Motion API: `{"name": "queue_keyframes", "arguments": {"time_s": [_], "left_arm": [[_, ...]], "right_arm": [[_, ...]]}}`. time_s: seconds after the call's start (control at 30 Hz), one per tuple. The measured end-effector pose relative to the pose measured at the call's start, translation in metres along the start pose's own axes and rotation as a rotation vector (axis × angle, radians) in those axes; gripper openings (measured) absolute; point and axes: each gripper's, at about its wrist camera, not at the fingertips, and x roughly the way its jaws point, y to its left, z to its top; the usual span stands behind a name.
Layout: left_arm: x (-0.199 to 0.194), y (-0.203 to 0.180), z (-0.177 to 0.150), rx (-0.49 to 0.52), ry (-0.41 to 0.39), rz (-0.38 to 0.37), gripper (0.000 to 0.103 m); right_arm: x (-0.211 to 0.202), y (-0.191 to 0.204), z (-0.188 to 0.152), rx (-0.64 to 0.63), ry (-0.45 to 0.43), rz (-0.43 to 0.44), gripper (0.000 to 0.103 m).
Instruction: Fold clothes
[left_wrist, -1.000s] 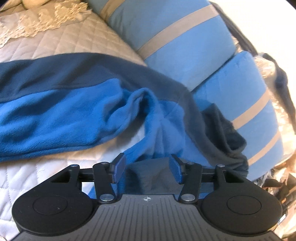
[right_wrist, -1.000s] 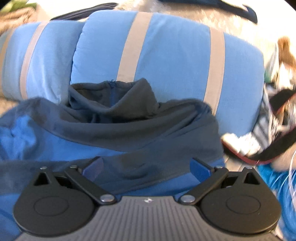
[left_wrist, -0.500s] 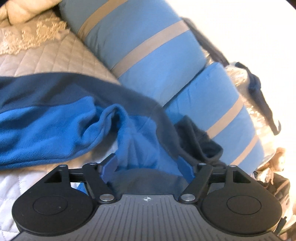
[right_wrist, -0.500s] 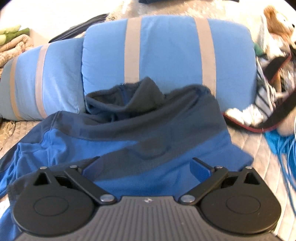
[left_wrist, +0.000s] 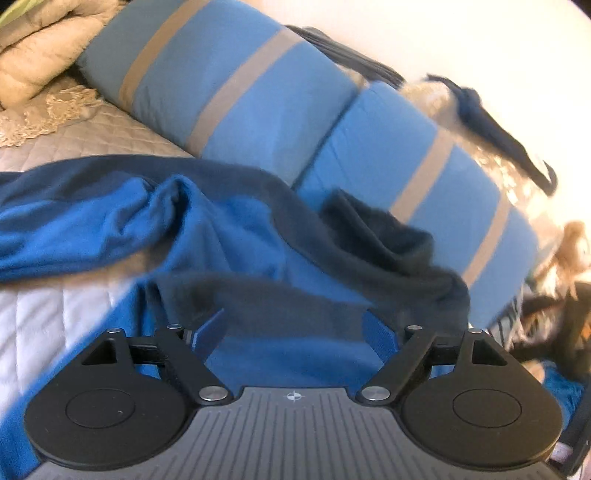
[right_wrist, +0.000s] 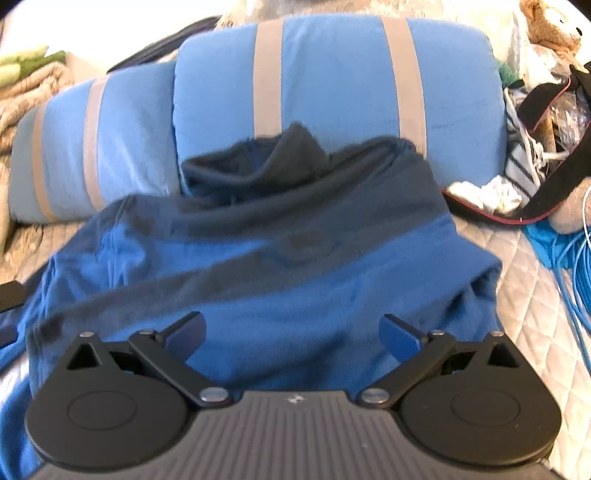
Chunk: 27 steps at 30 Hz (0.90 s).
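The blue fleece (right_wrist: 332, 295) lay rumpled on the quilted bed (right_wrist: 535, 280), its dark collar pushed up against the striped pillows (right_wrist: 332, 74) in the upper half of the right wrist view. A dark band of the fabric ran across the body from lower left to centre right, and one sleeve (left_wrist: 74, 229) trailed away to the left edge of the left wrist view.

Both tools stood spread wide and held nothing. The left tool (left_wrist: 295, 332) hovered just over the body of the garment, dark fabric lying between and beyond its fingers. The right tool (right_wrist: 293, 332) hung above the lower blue panel, with the fleece filling the gap between its fingers.

The scene fitted either a garment laid out for a fold or one just released after a fold; the pictures did not settle which. To fold it well, I judged the thing to watch was the bunching near the collar and the twisted sleeve: fleece is thick and springy, so any grip should take a single edge or seam, not a wad of layers, and creases should be smoothed flat on the bed.
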Motion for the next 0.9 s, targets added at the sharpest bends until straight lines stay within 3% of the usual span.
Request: {"name": "queue_keyframes", "arguments": {"time_s": [0.1,0.23,0.5,0.63,0.9], "left_arm": [[-0.016,-0.020,-0.001,0.055,0.019,0.018,0.083],[-0.046,-0.063,0.017,0.239,0.023,-0.059,0.091],[-0.075,-0.113,0.058,0.517,0.023,-0.113,0.096],[-0.090,-0.138,0.079,0.656,0.023,-0.140,0.096],[-0.082,-0.143,0.144,0.789,0.026,-0.136,0.096]], "right_arm": [[-0.014,-0.006,-0.011,0.014,0.004,0.020,0.103],[-0.040,-0.018,-0.020,0.048,-0.027,0.068,0.103],[-0.083,-0.048,-0.015,0.083,-0.093,0.104,0.103],[-0.107,-0.044,0.017,-0.024,-0.069,0.071,0.103],[-0.136,-0.048,0.121,-0.327,-0.076,0.192,0.103]]}}
